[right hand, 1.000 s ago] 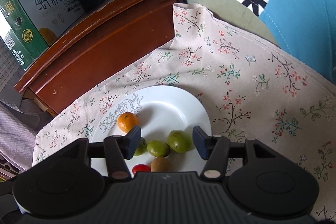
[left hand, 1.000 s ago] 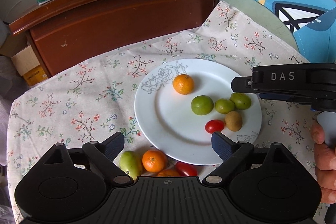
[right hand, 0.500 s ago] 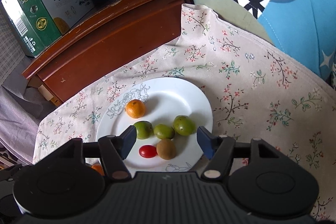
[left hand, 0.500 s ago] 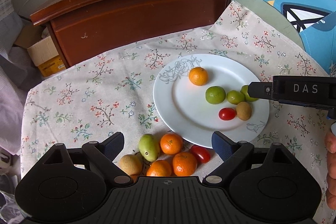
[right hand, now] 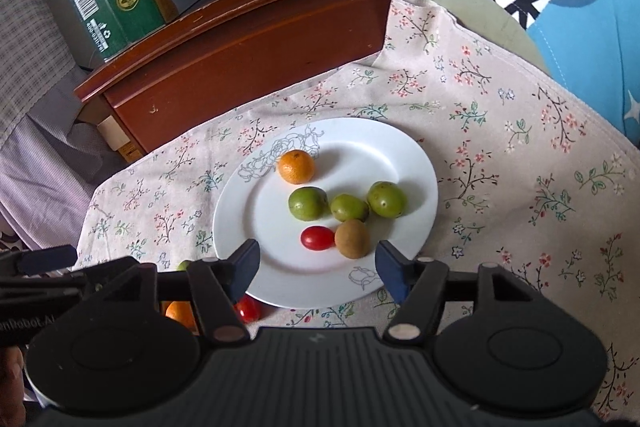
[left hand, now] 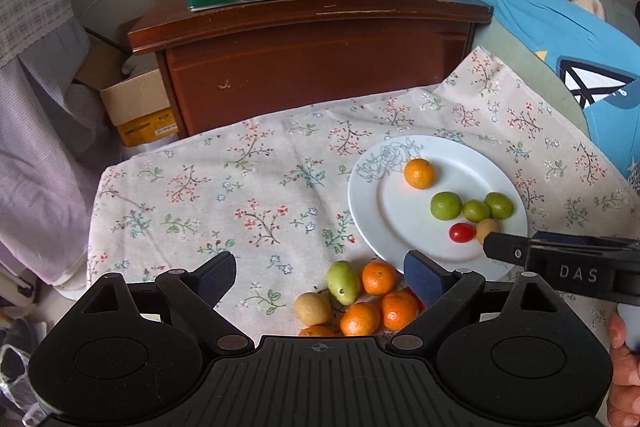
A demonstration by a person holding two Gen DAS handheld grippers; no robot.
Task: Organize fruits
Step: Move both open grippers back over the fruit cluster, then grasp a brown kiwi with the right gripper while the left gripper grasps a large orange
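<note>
Both the left gripper and the right gripper stand open and empty, so the step in hand seems to be choosing the next fruit: probably one of the small orange mandarins at lower centre must be grasped and carried to the round white plate.

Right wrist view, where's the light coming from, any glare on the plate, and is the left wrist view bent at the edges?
Right wrist view: the fruit's shadows on the white plate fall right and away from the camera, so light comes from the near left; soft sheen, no harsh glare. Left wrist view: fisheye bowing curves the wooden cabinet top, corners vignette dark, and the fruit pile stays sharp.
</note>
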